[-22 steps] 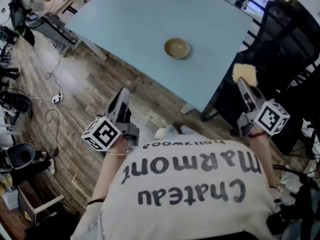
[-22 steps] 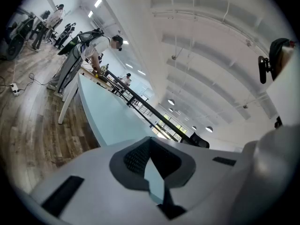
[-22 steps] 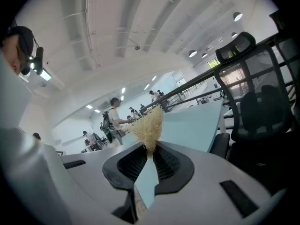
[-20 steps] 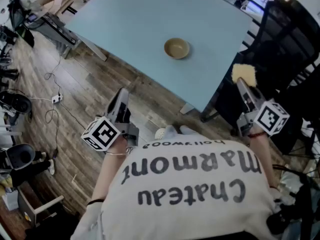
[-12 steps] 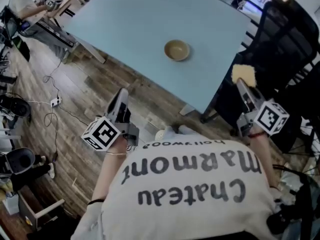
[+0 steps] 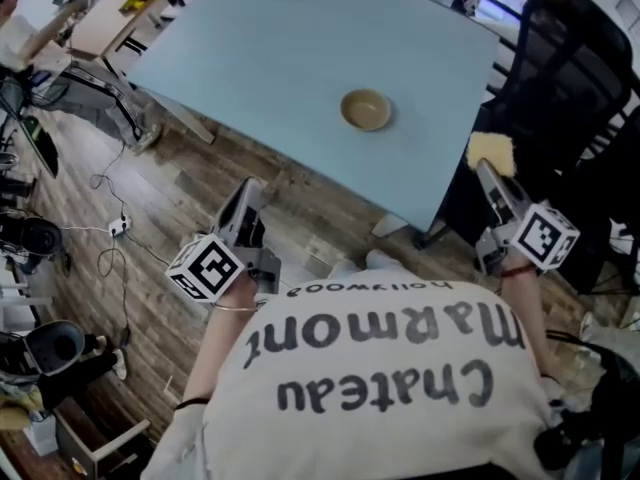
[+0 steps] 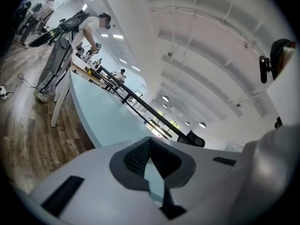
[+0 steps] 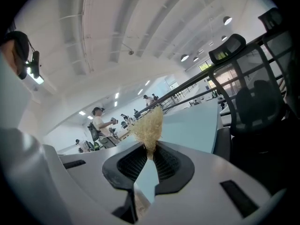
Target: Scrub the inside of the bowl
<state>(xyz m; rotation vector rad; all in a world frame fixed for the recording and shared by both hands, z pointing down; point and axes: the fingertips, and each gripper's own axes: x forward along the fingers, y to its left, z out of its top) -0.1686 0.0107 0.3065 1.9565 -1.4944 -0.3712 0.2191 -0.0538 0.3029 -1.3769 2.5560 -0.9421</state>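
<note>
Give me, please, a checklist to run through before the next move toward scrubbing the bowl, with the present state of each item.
1. Scrubber gripped by the right gripper: ok, the jaws are closed on its fibrous tuft.
2. Left gripper free: ok, shut with nothing between the jaws.
3. Bowl upright on the table: ok, its opening faces up.
4. Grippers at the bowl: not ok, both are off the table, apart from the bowl.
5. Inside of the bowl dirty or clean: cannot tell, too small.
</note>
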